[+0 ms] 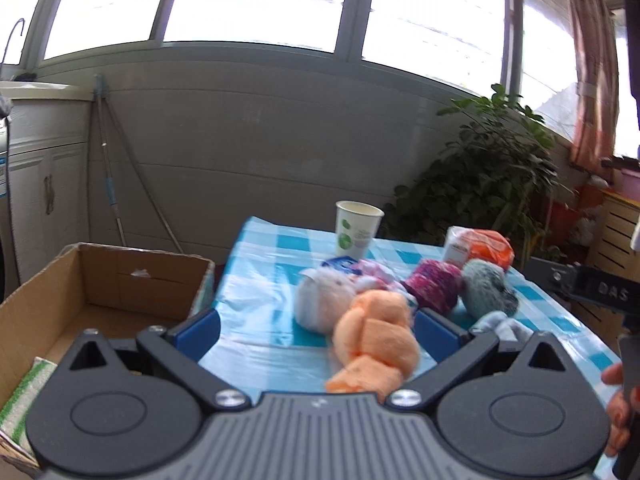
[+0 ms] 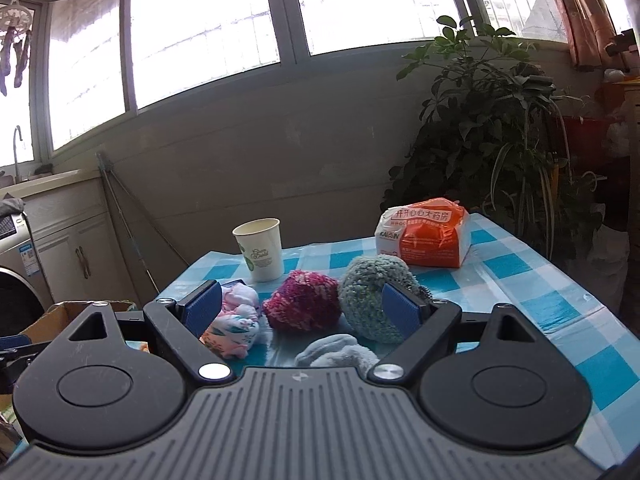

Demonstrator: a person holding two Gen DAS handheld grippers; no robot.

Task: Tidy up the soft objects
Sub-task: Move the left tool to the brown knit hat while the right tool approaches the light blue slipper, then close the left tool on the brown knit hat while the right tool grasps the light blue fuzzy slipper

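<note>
Orange plush (image 1: 374, 344) between wide-open left tool (image 1: 318, 326).

I see a table (image 2: 520, 280) under a blue-and-white checked cloth. On it lie a paper cup (image 2: 259, 249), an orange-and-white packet (image 2: 424, 236), magenta (image 2: 302, 306) and teal (image 2: 368, 300) knitted balls, a floral bundle (image 2: 236, 328), and an orange roll (image 1: 376, 344).

We are in a home's glazed balcony or laundry nook: a washing machine (image 2: 16, 276) stands under a sink counter (image 2: 52, 184), a mop (image 1: 110, 168) leans on the wall, a potted plant (image 2: 500, 128) fills the corner, and a checked tablecloth (image 2: 520, 280) covers the table.
</note>
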